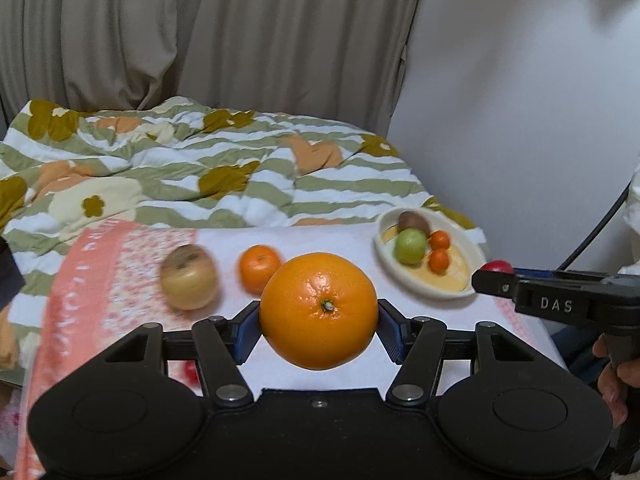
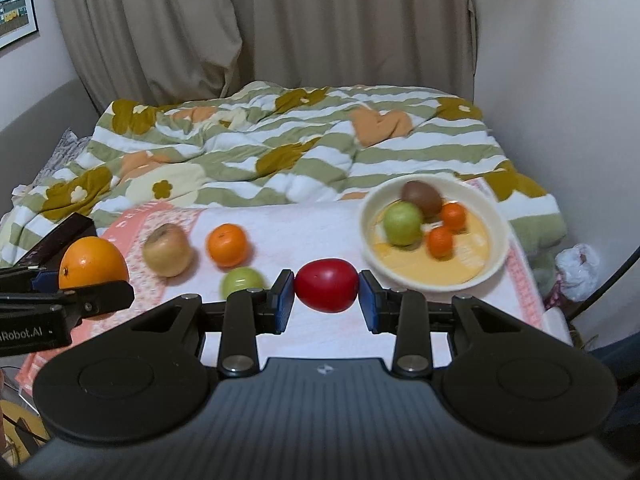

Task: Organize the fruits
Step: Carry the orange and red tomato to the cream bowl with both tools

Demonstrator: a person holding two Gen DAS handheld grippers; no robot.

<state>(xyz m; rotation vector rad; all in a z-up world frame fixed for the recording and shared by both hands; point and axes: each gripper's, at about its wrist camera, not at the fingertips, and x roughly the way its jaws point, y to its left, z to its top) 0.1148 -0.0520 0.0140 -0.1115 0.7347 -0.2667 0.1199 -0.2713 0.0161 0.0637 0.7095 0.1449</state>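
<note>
Bowl (image 2: 434, 276) right of apple (image 2: 167, 250), mandarin (image 2: 226, 245).

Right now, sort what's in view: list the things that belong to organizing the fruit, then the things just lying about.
Job:
- large orange in left gripper
- red fruit in right gripper
- bowl holding fruit
- loose on towel: apple, mandarin, green fruit

Lying about:
- quilt
- curtain
- framed picture

Your left tongs (image 1: 319, 325) hide most of a small red thing (image 1: 191, 372) on the bed; the pale apple (image 1: 189, 277) is blurred, and the wall picture (image 2: 14, 0) is cut off.
</note>
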